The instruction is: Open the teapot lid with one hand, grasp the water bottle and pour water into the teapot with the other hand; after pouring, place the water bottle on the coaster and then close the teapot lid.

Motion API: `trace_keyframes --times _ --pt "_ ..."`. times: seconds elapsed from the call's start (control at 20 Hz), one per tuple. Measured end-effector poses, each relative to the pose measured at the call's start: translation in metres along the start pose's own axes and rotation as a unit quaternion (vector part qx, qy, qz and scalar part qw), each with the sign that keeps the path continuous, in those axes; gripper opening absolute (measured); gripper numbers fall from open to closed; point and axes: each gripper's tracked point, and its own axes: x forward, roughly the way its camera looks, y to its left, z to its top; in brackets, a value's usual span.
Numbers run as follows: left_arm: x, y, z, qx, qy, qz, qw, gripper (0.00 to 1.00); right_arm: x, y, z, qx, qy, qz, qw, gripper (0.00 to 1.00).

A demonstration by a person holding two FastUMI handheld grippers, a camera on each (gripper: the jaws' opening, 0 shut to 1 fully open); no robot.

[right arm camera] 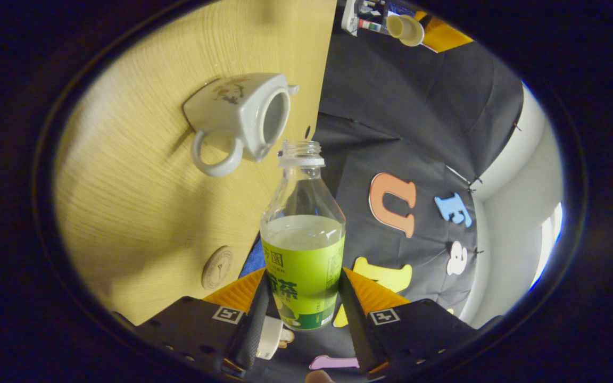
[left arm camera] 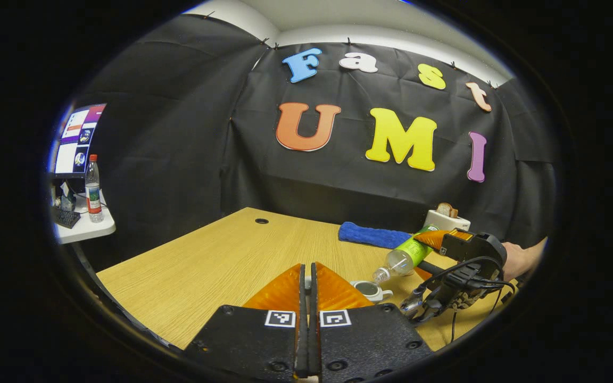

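The white teapot [left arm camera: 370, 290] stands open on the wooden table [left arm camera: 221, 255], just ahead of my left gripper [left arm camera: 307, 276]. That gripper's fingers are pressed together. In the right gripper view the cream teapot lid [right arm camera: 405, 29] hangs at one of its fingers [right arm camera: 442, 37], far off. My right gripper [right arm camera: 304, 298] is shut on the green-labelled water bottle [right arm camera: 304, 255], cap off and partly full. In the left gripper view the bottle [left arm camera: 405, 255] is tilted, mouth down beside the teapot. The teapot [right arm camera: 242, 114] lies close to the bottle's mouth. The round coaster [right arm camera: 217, 267] rests on the table nearer the gripper.
A folded blue towel [left arm camera: 373, 235] and a white toaster [left arm camera: 446, 218] with bread sit at the table's far edge. A side table at the left carries another bottle [left arm camera: 92, 189] and a monitor [left arm camera: 77, 138]. A hand [left arm camera: 519, 258] holds the right gripper.
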Motion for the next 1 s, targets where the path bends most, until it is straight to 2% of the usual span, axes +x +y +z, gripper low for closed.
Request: trace_keyframes --times 0.65,1.0 --pt "-0.002 0.004 0.000 -0.004 0.000 -0.001 1.000 0.03 -0.008 -0.012 0.019 -0.096 -0.027 -0.032 0.994 0.70" --pt "-0.002 0.002 0.001 -0.004 0.001 -0.002 1.000 0.03 -0.012 -0.025 0.027 -0.118 -0.033 -0.037 0.992 0.70"
